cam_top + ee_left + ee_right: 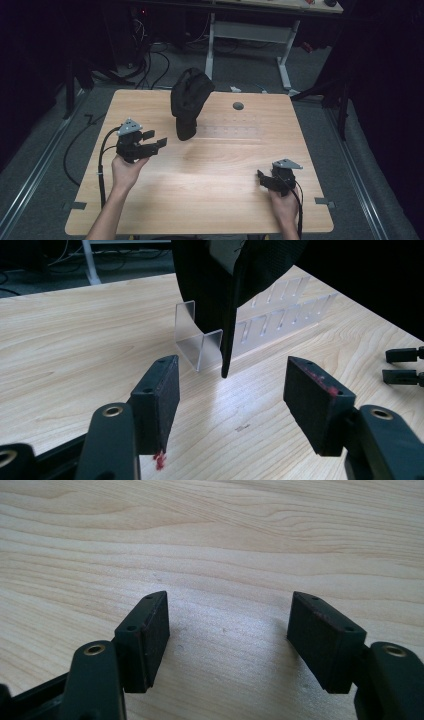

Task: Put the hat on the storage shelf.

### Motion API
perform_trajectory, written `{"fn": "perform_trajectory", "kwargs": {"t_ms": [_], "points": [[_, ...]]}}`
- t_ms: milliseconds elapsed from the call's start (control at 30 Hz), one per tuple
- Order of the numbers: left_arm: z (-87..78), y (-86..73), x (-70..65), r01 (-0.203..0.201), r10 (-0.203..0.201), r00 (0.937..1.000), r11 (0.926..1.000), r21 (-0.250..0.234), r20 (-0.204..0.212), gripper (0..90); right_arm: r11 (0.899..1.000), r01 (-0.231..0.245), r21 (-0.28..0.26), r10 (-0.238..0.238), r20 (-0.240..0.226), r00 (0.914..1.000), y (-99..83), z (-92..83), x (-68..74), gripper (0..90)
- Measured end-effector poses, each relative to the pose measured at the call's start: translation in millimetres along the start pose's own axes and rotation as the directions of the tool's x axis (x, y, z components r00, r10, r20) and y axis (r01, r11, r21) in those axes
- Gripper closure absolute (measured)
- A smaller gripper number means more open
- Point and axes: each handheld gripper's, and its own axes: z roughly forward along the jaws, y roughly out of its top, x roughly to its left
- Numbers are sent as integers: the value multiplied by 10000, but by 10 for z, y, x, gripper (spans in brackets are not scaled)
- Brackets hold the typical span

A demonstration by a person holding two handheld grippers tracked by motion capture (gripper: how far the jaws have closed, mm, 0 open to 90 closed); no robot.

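High view puts the black cap upright on a clear stand near the far middle of the wooden table, its long axis running up and down, crown at the top and the narrower lower end at the tabletop. Left gripper view has the clear stand under the cap, whose edge hangs straight down, tip just above the wood. The left gripper points at the cap from its left, jaws spread wide with nothing between them. The right gripper rests at the near right, well apart, jaws also wide and empty over bare wood.
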Motion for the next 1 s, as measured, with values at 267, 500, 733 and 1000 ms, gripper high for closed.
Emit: {"fn": "perform_trajectory", "kwargs": {"t_ms": [267,500,733,1000], "points": [[-85,-84,1,26,-26,9999,10000,-61,-129,390,10000,-1,-1,1,-11,10000,0,0,0,333],[-145,-186,2,167,-168,9998,9998,-60,-138,390,10000,-4,-1,4,-10,10000,0,0,1,333],[-179,-298,-2,291,-292,9994,9996,-56,-202,390,10000,-9,0,9,-9,10000,0,0,1,332],[-203,-399,-11,426,-427,9989,9991,-48,-207,390,10000,-28,14,28,-4,10000,0,-1,3,333]]}}
